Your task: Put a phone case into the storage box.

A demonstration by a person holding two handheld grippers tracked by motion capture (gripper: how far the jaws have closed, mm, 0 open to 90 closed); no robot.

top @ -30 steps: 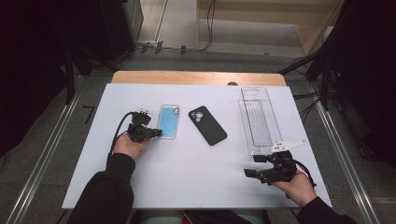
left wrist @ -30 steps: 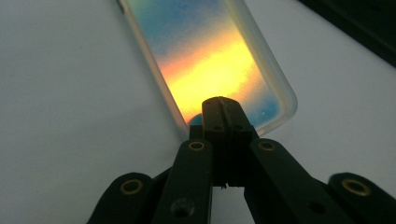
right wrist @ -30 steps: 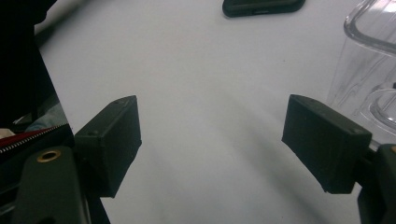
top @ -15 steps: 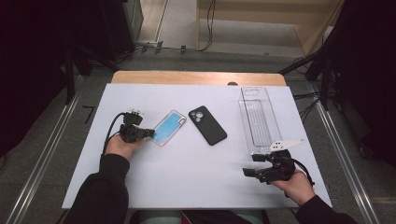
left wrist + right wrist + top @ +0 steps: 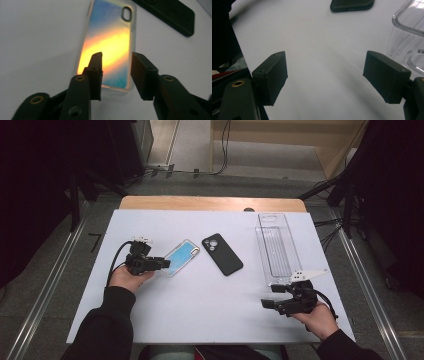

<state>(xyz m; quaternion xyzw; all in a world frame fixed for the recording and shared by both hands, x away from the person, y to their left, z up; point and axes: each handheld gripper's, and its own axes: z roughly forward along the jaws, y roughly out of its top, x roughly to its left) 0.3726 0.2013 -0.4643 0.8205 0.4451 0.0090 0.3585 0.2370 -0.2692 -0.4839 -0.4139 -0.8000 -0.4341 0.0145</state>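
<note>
Left gripper (image 5: 159, 264) sits at nine o'clock on the white table (image 5: 200, 320), jaws parted a little and hanging over the near end of the iridescent phone case (image 5: 181, 258); from the left gripper view (image 5: 116, 75) one jaw is over the case and the other just past its edge, and I cannot tell whether either touches it. The case glows orange and blue there (image 5: 110, 45), camera cutout at the far end. It lies tilted near the table's centre, just beside the black phone case (image 5: 222, 254), which sits at one o'clock from it, the two apart. Over at four o'clock, the right gripper (image 5: 272, 296) is released, jaws spread wide over bare table (image 5: 324, 65). The clear plastic tray (image 5: 276, 247) lies at two o'clock, its near end close to the right gripper.
</note>
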